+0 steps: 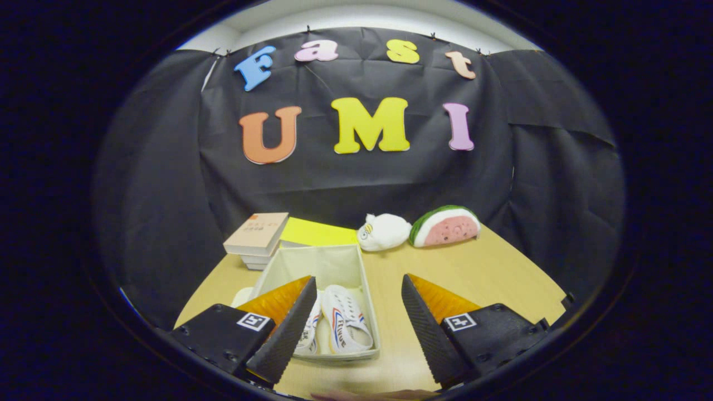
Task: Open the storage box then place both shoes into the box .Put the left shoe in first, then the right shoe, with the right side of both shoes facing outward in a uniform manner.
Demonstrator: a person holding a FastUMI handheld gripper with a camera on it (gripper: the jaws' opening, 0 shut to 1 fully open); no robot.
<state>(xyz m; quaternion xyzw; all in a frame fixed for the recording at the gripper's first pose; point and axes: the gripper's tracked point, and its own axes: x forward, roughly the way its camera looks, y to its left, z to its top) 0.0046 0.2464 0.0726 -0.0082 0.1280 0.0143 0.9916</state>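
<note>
The table (490, 273) is seen as pale, light-brown wood grain. The storage box (312, 262) is finished in off-white cream fabric. Two white shoes (342, 323) are marked along their sides with red and blue stripes. A beige-covered book (257, 233) with an orange corner is stacked on pale books, beside a bright yellow flat sheet (318, 231). A white plush toy (384, 231) carries a yellow detail. A watermelon plush (445, 225) is coloured pink with dark seeds, a white band and a green striped rind

tongs (359, 320) spread wide apart, fingers (289, 328) angled forward and downward, gripping nothing
</note>
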